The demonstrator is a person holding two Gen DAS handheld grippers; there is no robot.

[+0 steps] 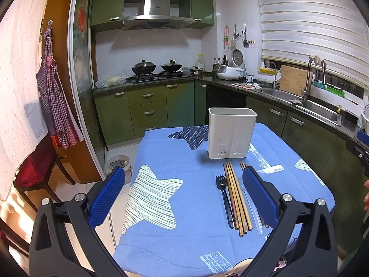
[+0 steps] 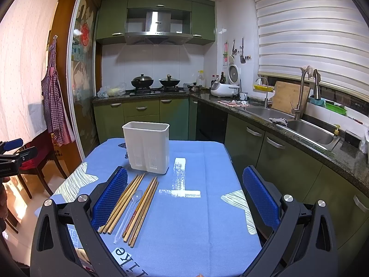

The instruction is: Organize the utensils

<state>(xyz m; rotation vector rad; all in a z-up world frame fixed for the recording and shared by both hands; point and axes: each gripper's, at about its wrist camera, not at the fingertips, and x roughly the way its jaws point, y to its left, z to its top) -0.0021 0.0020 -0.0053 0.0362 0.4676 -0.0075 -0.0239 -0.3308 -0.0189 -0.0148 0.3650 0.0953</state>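
A white two-compartment utensil holder [image 1: 231,133] [image 2: 147,146] stands upright on the table with the blue cloth [image 1: 184,207] [image 2: 196,219]. In front of it lie a black plastic fork [image 1: 224,199], several wooden chopsticks [image 1: 237,198] [image 2: 122,204] in two bundles, and a clear plastic spoon [image 2: 129,212] between them. My left gripper [image 1: 184,181] is open and empty above the cloth, its right finger over the utensils. My right gripper [image 2: 185,182] is open and empty, its left finger beside the chopsticks.
Green kitchen cabinets and a counter with a double sink [image 2: 306,130] run along the right side. A stove with two pans [image 1: 156,69] is at the back. A red chair [image 1: 34,166] and a white bucket [image 1: 121,165] stand left of the table.
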